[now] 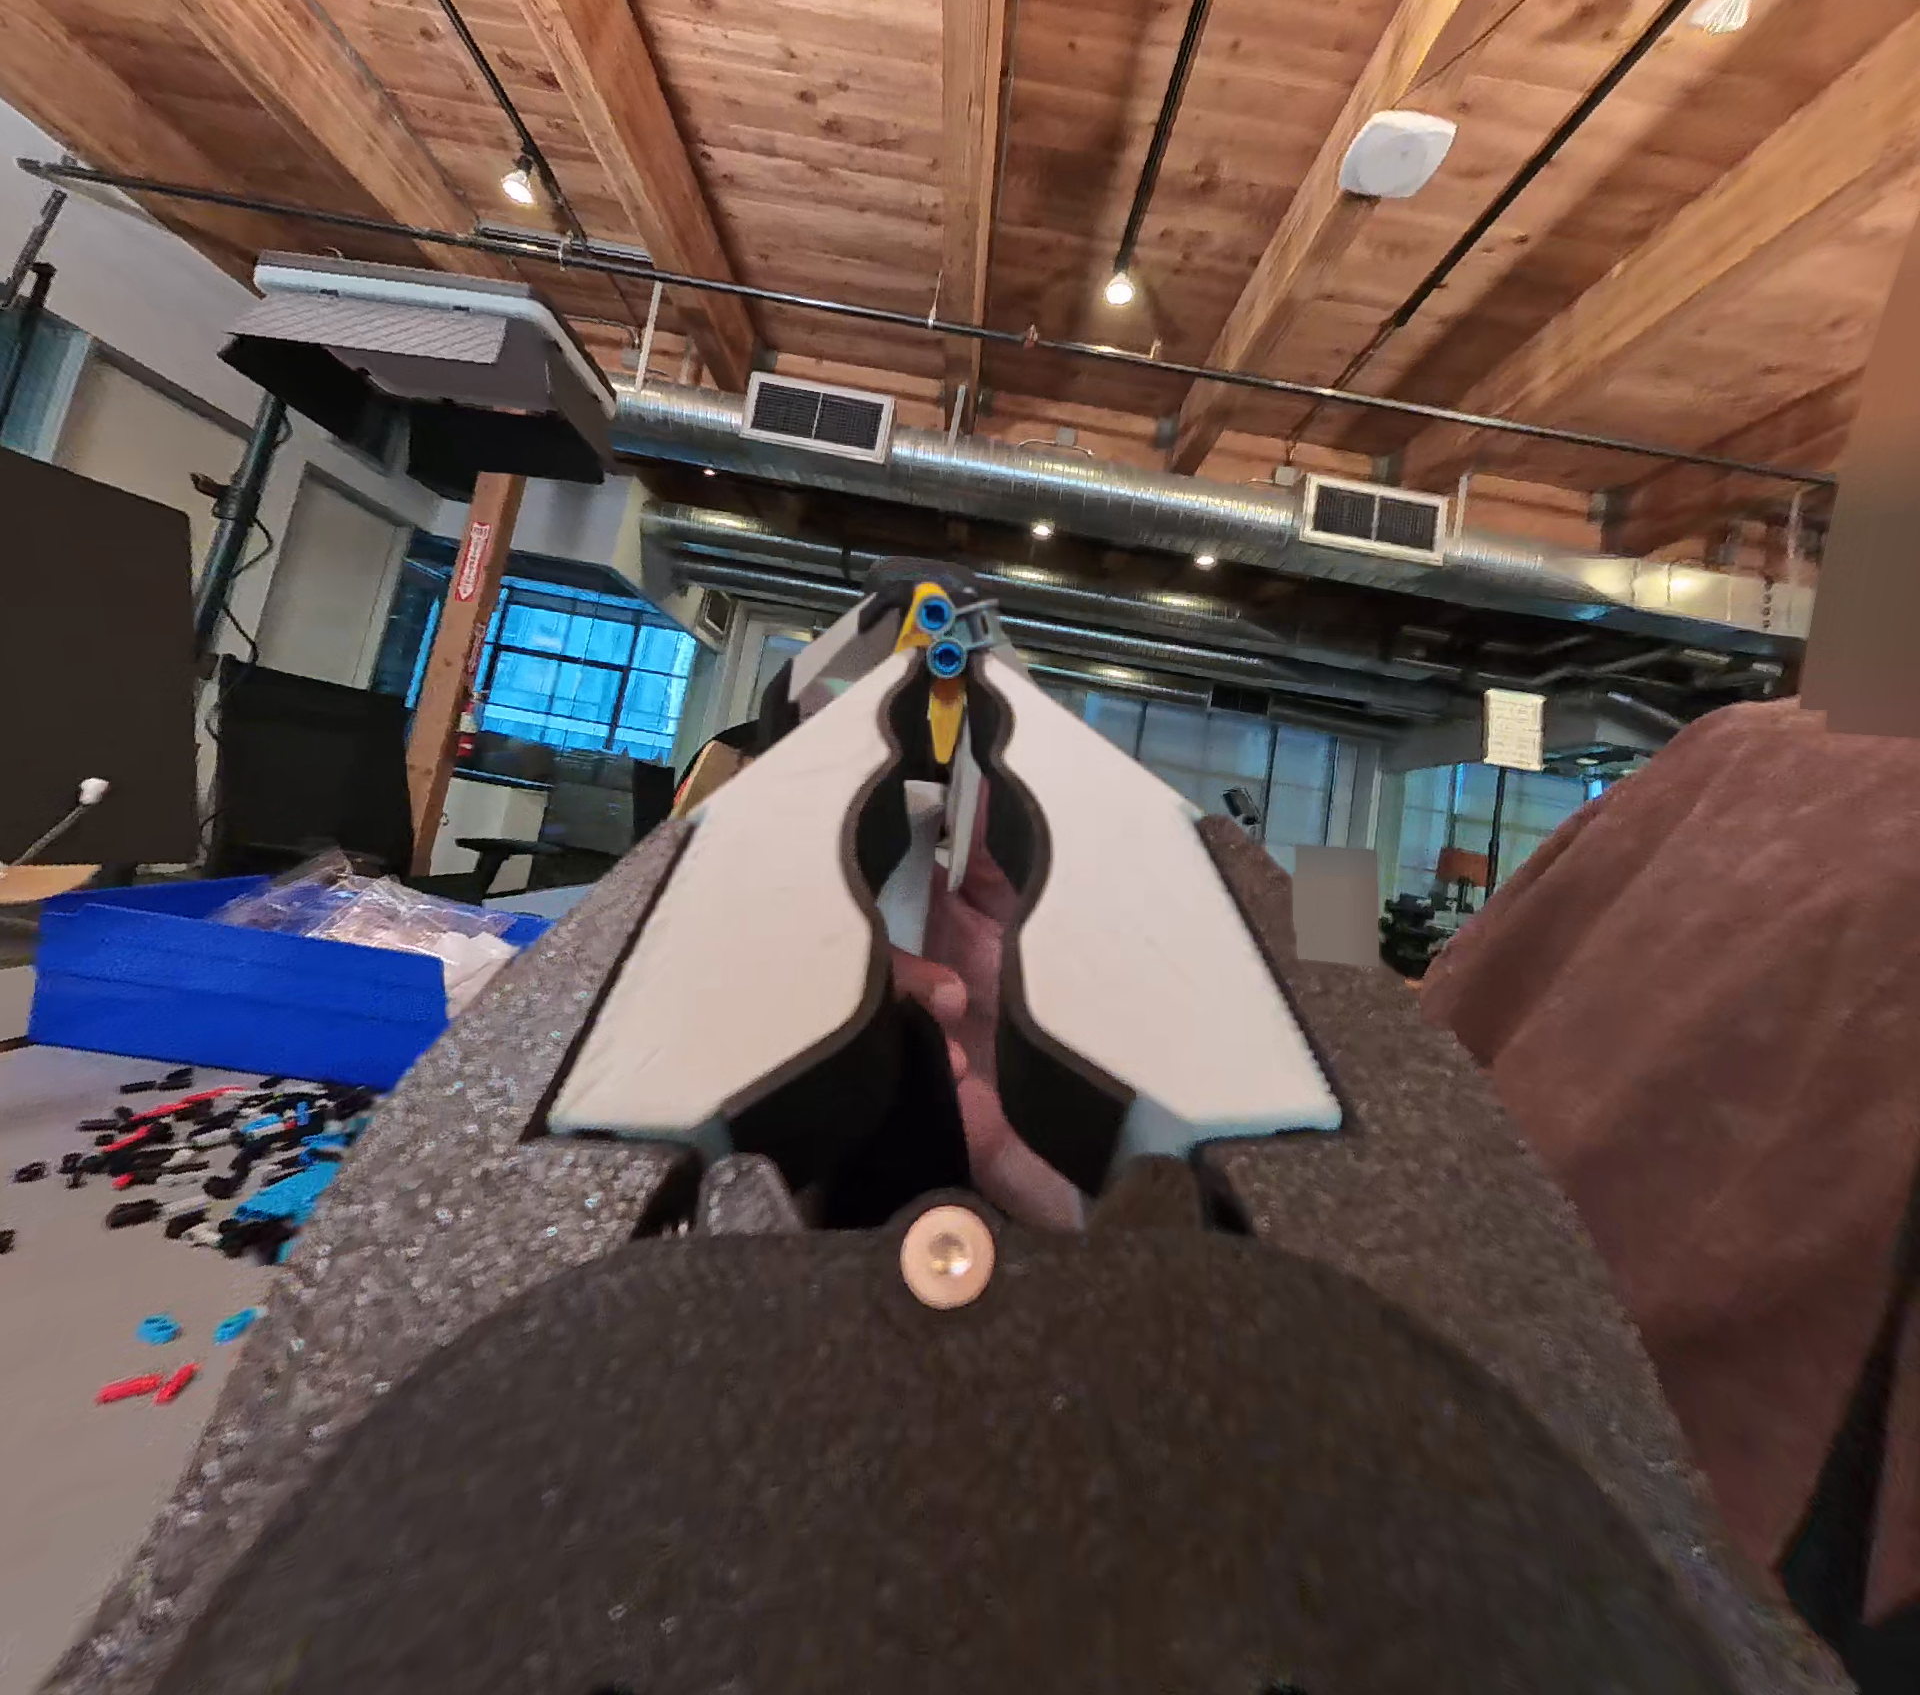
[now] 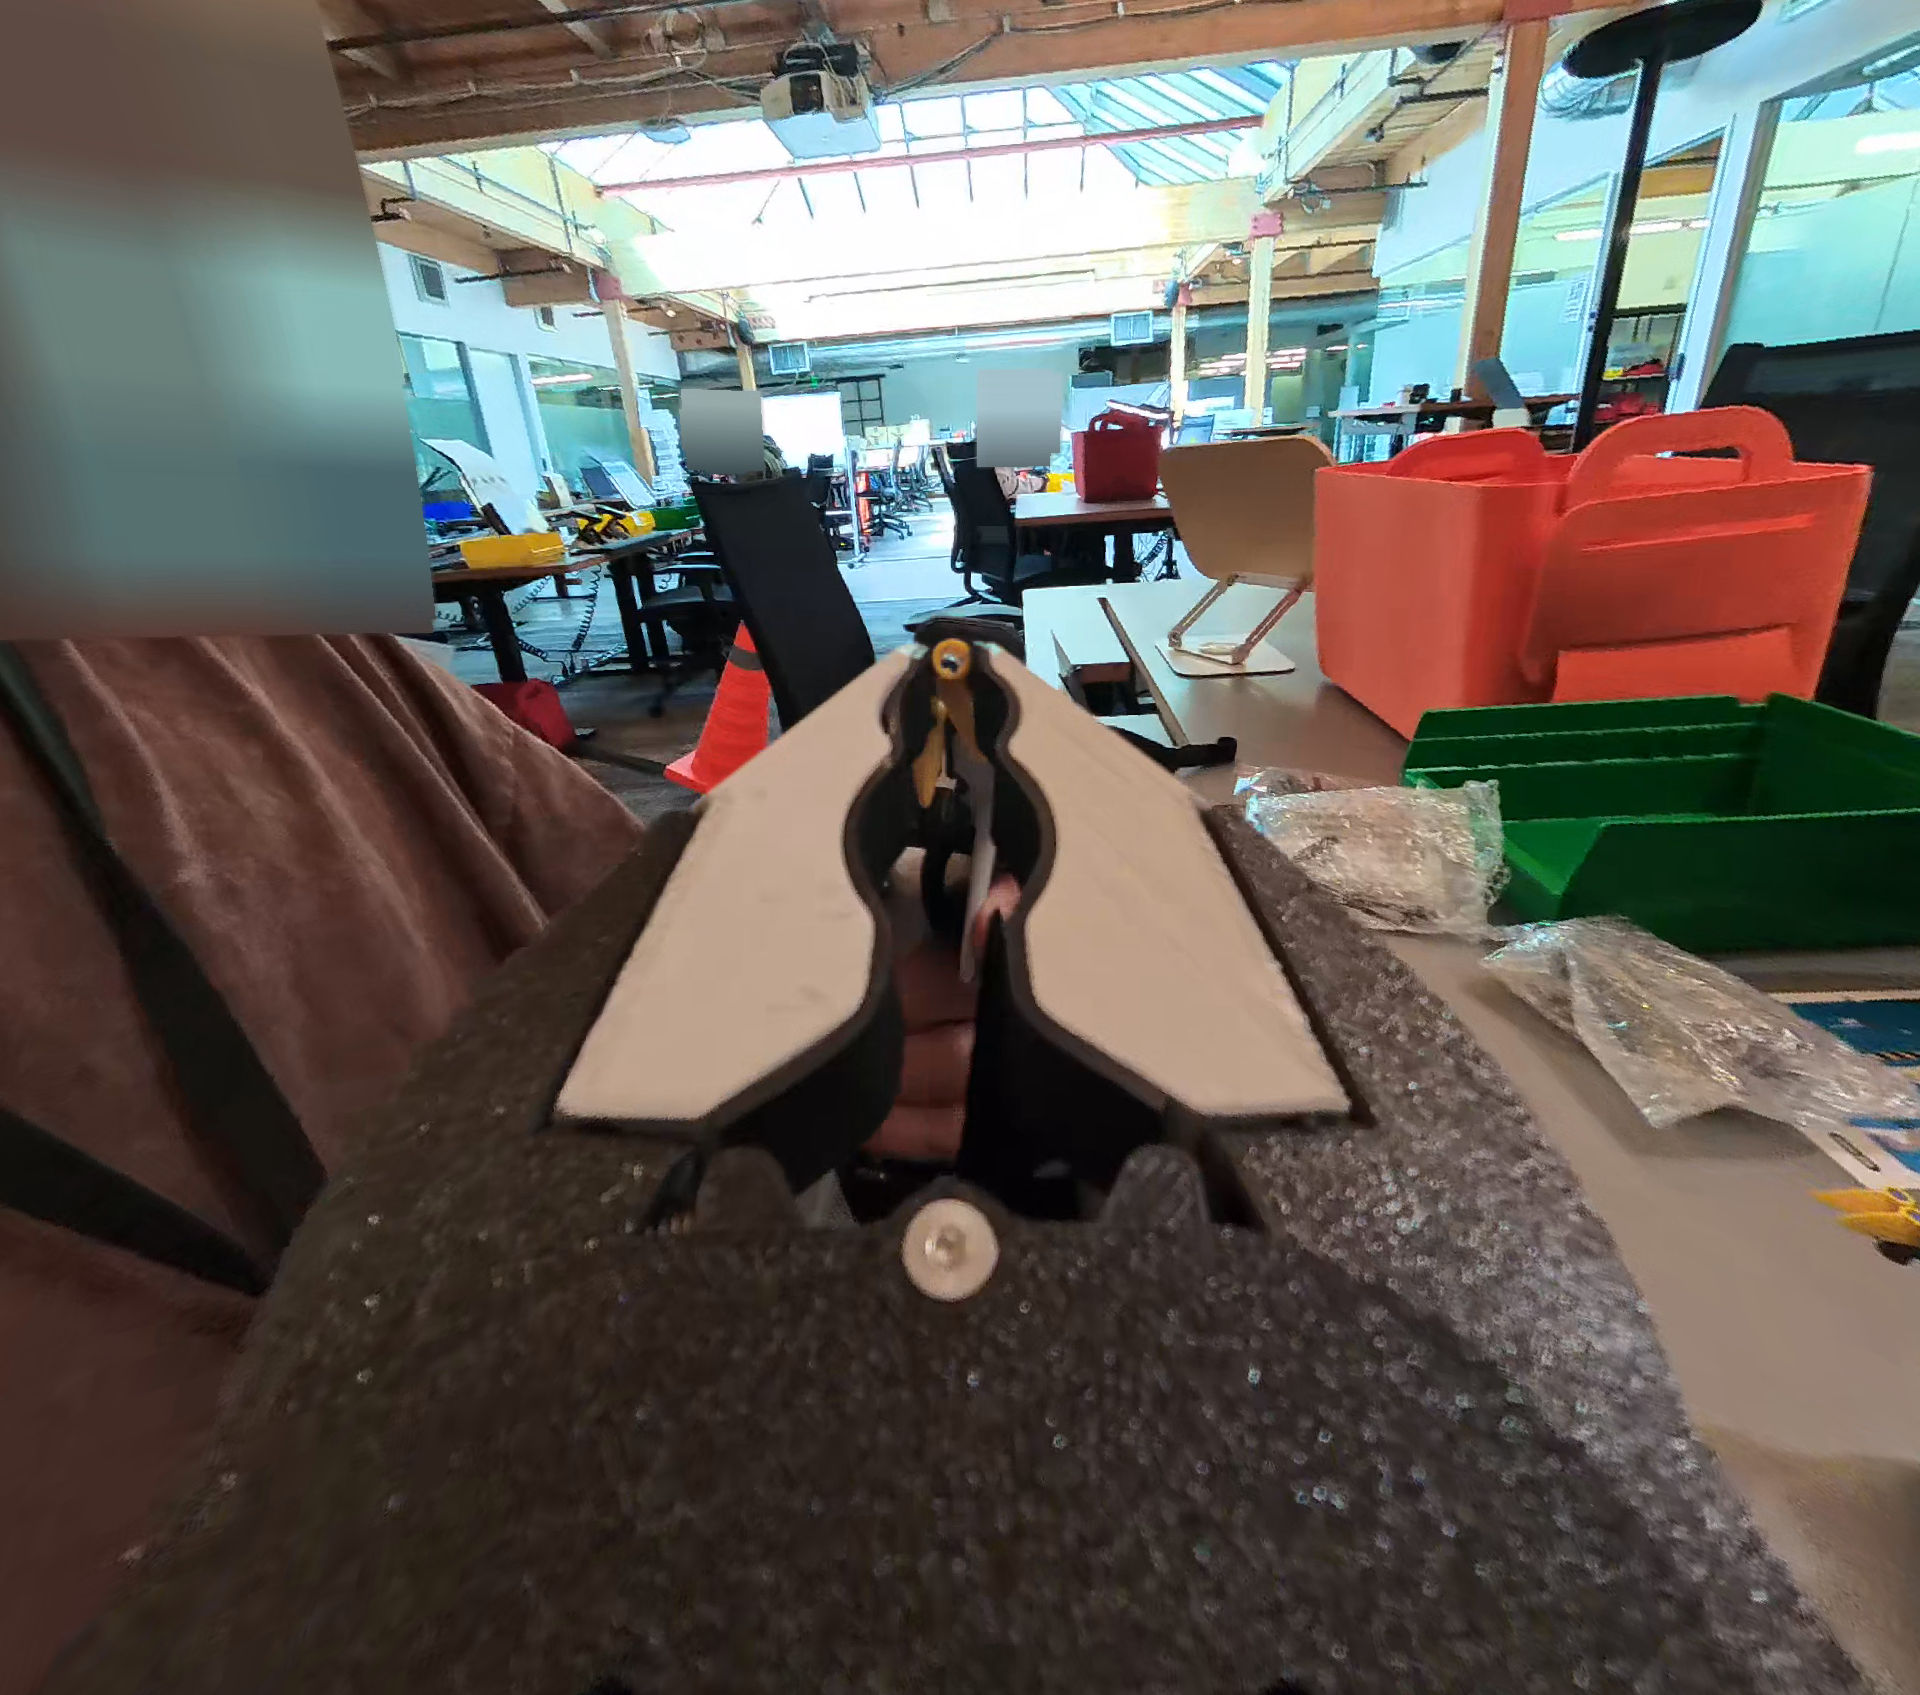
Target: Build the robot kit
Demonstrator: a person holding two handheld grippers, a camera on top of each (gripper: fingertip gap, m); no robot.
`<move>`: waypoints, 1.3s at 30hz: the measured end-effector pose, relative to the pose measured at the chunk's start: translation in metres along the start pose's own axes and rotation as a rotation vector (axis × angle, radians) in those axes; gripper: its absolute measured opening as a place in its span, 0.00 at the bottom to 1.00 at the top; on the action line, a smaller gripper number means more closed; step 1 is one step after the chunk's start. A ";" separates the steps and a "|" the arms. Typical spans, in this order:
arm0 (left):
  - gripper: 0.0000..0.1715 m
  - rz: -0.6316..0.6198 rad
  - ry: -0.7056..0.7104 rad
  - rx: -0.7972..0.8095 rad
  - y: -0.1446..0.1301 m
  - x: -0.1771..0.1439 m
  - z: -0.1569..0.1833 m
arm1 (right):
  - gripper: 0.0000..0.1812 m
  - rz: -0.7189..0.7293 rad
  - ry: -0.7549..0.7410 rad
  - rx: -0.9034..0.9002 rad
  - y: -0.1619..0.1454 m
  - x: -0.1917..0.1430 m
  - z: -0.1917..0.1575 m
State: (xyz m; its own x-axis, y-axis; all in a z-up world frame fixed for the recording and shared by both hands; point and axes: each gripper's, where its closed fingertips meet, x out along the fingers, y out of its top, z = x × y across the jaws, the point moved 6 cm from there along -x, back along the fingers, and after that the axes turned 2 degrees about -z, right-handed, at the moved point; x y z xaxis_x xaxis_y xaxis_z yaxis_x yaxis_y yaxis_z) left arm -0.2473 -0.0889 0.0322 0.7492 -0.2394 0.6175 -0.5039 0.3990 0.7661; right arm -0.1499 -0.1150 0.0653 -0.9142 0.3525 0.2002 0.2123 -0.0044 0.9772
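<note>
A person's brown fleece sleeve (image 1: 1683, 1074) fills the right edge of the left wrist view and the left side of the right wrist view, with mosaic patches above it in both. Both grippers are raised off the table and tilted upward, so wooden ceiling beams take up much of each picture.

On the grey table (image 2: 1683, 1250), far right, one orange felt tote (image 2: 1558, 565) stands upright, its right side cut off by the frame. Nearer, one green bin (image 2: 1683, 824) with dividers sits beside two crumpled clear plastic bags (image 2: 1382, 845). At the far left in the left view, one blue bin (image 1: 239, 970) holds more clear bags, too blurred to count. In front of it lies a scatter of small black, blue and red building pieces (image 1: 197, 1136), too many and too blurred to count.

The left gripper (image 1: 940, 669) has its fingers drawn together at the tips, clamped on a small brick assembly (image 1: 943, 715) of yellow, grey and black parts with two blue pins showing; most of it is hidden behind the fingers. The right gripper (image 2: 951, 674) is likewise closed on the same kind of yellow and grey assembly, only one yellow pin end showing. Whether both pinch one object I cannot tell.
</note>
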 end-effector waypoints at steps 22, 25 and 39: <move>0.03 0.046 -0.105 -0.360 -0.006 -0.001 -0.007 | 0.04 -0.068 0.029 -0.013 -0.004 0.000 0.003; 0.03 0.052 -0.190 -0.434 -0.007 0.001 -0.004 | 0.03 -0.094 0.069 -0.057 0.000 0.001 -0.003; 0.03 0.106 -0.150 -0.482 -0.004 -0.005 -0.014 | 0.04 -0.216 -0.132 -0.127 0.004 0.009 0.000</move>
State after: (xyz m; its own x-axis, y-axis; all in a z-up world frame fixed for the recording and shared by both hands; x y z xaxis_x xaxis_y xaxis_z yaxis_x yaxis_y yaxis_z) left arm -0.2429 -0.0766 0.0232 0.6166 -0.2859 0.7336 -0.2922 0.7821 0.5504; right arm -0.1576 -0.1119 0.0709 -0.8791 0.4764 -0.0160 -0.0347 -0.0303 0.9989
